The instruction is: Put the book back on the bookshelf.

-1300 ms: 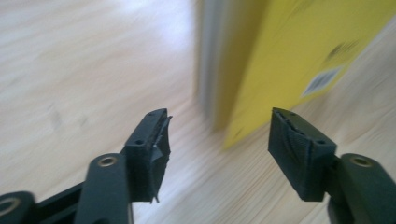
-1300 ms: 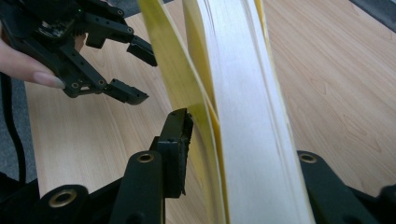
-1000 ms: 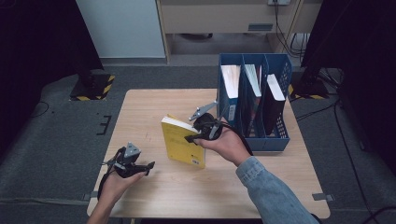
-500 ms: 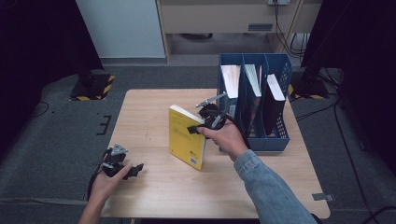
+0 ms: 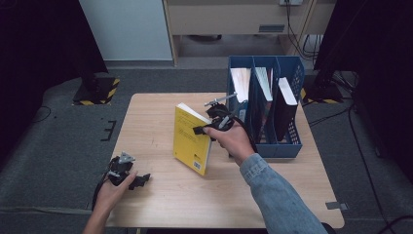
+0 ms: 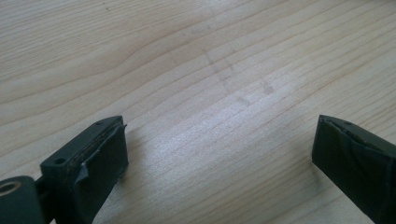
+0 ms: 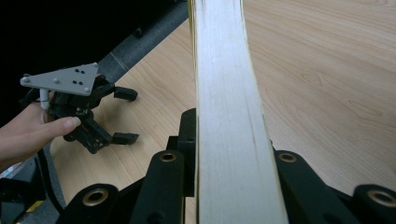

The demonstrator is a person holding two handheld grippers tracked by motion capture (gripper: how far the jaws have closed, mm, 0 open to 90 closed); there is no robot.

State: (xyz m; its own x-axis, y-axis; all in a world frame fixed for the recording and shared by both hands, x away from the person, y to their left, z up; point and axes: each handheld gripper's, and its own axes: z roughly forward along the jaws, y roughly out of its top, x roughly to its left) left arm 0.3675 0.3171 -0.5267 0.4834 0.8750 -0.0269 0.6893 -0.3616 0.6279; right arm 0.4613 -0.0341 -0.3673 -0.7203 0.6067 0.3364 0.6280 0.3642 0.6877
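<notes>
A yellow book [image 5: 191,139] stands on edge on the wooden table [image 5: 156,117], leaning a little. My right gripper [image 5: 200,129] is shut on its upper right edge; in the right gripper view the white page edge [image 7: 229,116] runs up between the two black jaws. My left gripper [image 5: 139,179] sits low over the table's front left corner, well apart from the book. Its jaws have just been opening and stand wide with nothing but bare wood between them [image 6: 219,154]. The right gripper view also shows the left gripper [image 7: 126,116] with its jaws spread.
A blue three-slot file holder [image 5: 292,141] stands at the table's right rear, just right of my right hand. It holds upright books [image 5: 241,83]. Grey floor and dark stands surround the table.
The left gripper has drifted left toward the table's front corner and its jaws have spread wider. The right hand has tipped the yellow book more upright and shifted it slightly toward the file holder.
</notes>
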